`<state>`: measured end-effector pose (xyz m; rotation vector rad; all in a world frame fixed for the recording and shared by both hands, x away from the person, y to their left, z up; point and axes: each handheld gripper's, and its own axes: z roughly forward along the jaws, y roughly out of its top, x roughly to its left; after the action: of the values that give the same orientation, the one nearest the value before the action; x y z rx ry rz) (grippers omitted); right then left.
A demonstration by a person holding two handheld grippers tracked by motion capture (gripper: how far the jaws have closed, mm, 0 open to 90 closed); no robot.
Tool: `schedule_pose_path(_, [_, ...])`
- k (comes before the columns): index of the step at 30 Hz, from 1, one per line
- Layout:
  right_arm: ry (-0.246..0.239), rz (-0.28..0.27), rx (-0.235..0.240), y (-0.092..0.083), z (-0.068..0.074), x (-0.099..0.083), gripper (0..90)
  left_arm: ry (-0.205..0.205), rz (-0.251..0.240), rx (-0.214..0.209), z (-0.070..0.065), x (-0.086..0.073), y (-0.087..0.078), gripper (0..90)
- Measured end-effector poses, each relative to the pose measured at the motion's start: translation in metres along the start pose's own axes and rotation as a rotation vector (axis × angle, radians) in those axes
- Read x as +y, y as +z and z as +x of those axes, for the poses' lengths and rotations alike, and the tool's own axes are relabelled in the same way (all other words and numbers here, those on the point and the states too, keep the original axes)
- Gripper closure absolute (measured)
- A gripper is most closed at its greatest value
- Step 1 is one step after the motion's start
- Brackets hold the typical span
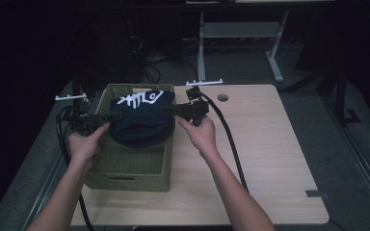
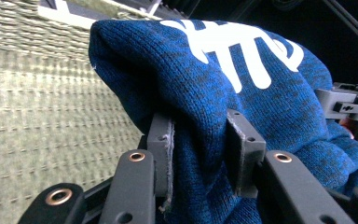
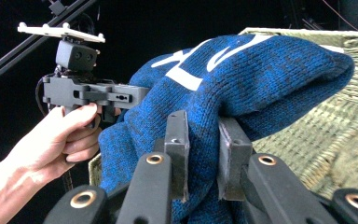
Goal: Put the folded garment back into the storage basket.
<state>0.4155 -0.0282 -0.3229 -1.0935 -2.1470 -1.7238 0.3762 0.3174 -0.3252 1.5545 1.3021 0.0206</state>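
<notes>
High view first, and we have a dark blue knit hat (image 1: 142, 122) with a white fish-bone print hanging stretched between two grippers over the far half of an olive woven basket (image 1: 130, 166), which sits at the left of the pale wooden table (image 1: 270, 159). We see the left gripper (image 1: 110, 117) come in from the hat's left edge, held by the left hand (image 1: 84, 142), while the right gripper (image 1: 171, 109) meets the hat's right edge, the right hand (image 1: 200, 134) behind it and a black cable (image 1: 231, 144) trailing back toward the near side. Left gripper view now: we are looking along the two black jaws, and they are clamped on a fold of the blue knit (image 2: 242, 93), with the basket's weave (image 2: 42, 130) off to the side. Right gripper view tells us the same on that side: jaws pinched on a bunch of the hat (image 3: 261, 84), the basket wall (image 3: 335, 121) behind it, and across the way the left hand (image 3: 60, 140) wrapped around its own gripper.
</notes>
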Motion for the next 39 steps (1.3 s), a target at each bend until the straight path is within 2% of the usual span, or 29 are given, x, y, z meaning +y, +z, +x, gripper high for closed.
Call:
schedule_pose_path(6, [-0.002, 0.010, 0.003, 0.017, 0.002, -0.002, 76.6, -0.017, -0.014, 0.032, 0.010, -0.002, -0.009, 65.4])
schedule_pose_path(13, [-0.003, 0.038, 0.003, 0.036, 0.002, -0.010, 76.5, -0.045, -0.007, 0.065, 0.024, -0.006, -0.015, 65.3])
schedule_pose_path(18, [0.003, 0.053, -0.003, 0.047, 0.002, -0.014, 76.3, -0.051, 0.002, 0.082, 0.031, -0.008, -0.017, 65.4])
schedule_pose_path(27, [0.007, 0.070, -0.009, 0.058, -0.001, -0.020, 76.2, -0.041, 0.029, 0.124, 0.036, -0.009, -0.019, 65.5])
schedule_pose_path(34, [0.021, 0.078, -0.011, 0.065, -0.004, -0.025, 76.0, -0.068, 0.028, 0.123, 0.043, -0.014, -0.019, 64.7])
schedule_pose_path(39, [0.031, 0.088, -0.018, 0.068, -0.006, -0.028, 76.0, -0.070, 0.036, 0.129, 0.045, -0.015, -0.018, 64.7])
